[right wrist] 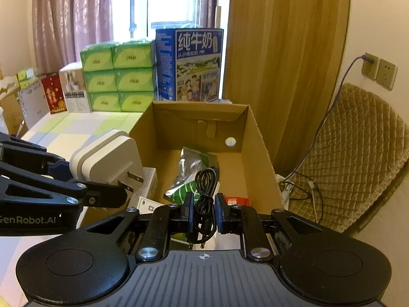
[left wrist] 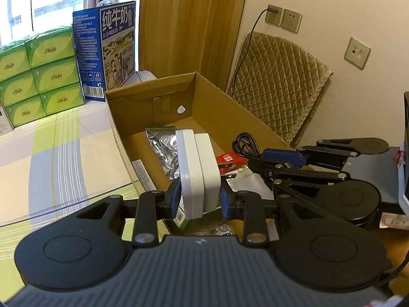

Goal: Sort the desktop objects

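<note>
White plastic plug adapter [left wrist: 199,171], blocky with two metal prongs, sits clamped between the jaws of the left gripper [left wrist: 199,199], held above the near end of the open brown cardboard box [left wrist: 217,102]. Over on the other side, the right gripper [right wrist: 203,213] has its jaws pinched on a coiled black cable [right wrist: 205,186], also hanging over the box. Inside lie a crinkled silver foil pouch [right wrist: 190,162] and a small red packet [right wrist: 237,201]. That adapter looks rigid, smooth and fairly light, so a squeeze across its flat sides should hold; glossy faces might slip. The cable is limp and springy, best gripped across the bundled loops so it doesn't uncoil.
</note>
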{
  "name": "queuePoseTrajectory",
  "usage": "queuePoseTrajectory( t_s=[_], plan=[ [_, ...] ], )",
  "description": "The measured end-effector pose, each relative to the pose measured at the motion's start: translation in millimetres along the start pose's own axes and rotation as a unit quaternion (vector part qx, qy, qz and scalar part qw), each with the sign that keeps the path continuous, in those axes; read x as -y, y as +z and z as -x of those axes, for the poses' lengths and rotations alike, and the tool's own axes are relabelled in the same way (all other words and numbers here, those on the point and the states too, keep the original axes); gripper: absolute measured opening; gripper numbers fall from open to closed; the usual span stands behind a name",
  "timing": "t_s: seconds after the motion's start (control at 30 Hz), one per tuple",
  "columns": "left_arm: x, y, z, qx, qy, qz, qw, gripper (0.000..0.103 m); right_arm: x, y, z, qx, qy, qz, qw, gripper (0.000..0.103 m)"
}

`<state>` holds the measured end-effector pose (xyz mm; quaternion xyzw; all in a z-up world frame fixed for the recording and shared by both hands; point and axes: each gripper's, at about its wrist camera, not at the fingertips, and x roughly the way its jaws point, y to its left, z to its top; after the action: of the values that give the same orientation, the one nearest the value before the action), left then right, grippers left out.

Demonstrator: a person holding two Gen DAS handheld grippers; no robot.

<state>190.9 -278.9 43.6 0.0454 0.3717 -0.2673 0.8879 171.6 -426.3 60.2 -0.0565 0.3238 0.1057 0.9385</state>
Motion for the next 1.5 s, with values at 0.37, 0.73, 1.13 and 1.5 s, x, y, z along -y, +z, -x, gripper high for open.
queuePoseTrajectory(
  t_s=[0.37, 0.73, 1.13, 1.5],
  plan=[
    [-11.5, 7.9, -22.6, -0.009, 0.006, -0.001, 0.9999, 0.026, 1.4, 3.6, -25.6, -0.014, 0.0, 0.009, 1.0, 0.014],
    [-20.0, 9.1, -24.8, -0.001, 0.02, 0.004, 0.9998, 0.038, 8.2, 4.7, -29.7, -0.016, -0.001, 0.002, 1.0, 0.014],
    [-32.3, -6.7, 13.6, 0.024, 0.038, 0.022, 0.9988, 0.075, 18.1, 13.6, -26.1, 0.002, 0.025, -0.061, 0.998, 0.047],
    [-24.2, -42.1, 54.8, 0.051, 0.072, 0.038, 0.9954, 0.102, 29.7, 0.6, 28.4, 0.028, 0.016, -0.089, 0.995, 0.077]
  ],
)
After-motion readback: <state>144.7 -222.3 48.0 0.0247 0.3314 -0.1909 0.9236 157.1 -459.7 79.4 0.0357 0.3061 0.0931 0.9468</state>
